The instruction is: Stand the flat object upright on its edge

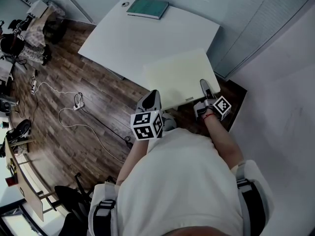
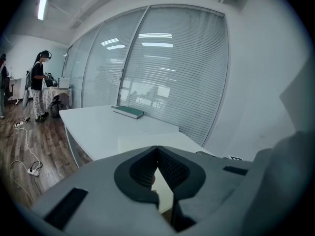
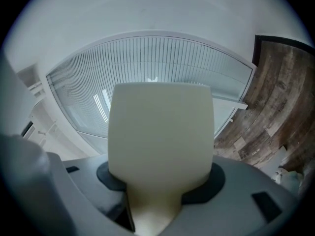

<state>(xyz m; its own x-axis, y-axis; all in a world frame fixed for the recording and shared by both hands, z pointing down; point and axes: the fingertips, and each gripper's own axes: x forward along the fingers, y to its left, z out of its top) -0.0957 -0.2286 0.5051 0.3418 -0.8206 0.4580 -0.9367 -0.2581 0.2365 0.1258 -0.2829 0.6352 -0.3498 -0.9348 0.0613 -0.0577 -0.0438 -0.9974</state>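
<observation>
The flat object is a cream board (image 1: 179, 77) lying flat on the near end of a white table (image 1: 123, 38). My right gripper (image 1: 203, 85) is at its near right edge. In the right gripper view the board (image 3: 160, 132) fills the space between the dark pads (image 3: 106, 176), and my right gripper (image 3: 160, 178) is shut on it. My left gripper (image 1: 151, 98) is at the board's near left corner. In the left gripper view its tips meet (image 2: 157, 149), and the board (image 2: 147, 140) lies ahead and shows through the slit below them.
A green book (image 1: 147, 8) lies at the table's far end, also visible as the book (image 2: 128, 112) in the left gripper view. Glass walls with blinds (image 2: 172, 68) run behind the table. Cables and a power strip (image 1: 76, 104) lie on the wood floor at left. A person (image 2: 38, 82) stands far off.
</observation>
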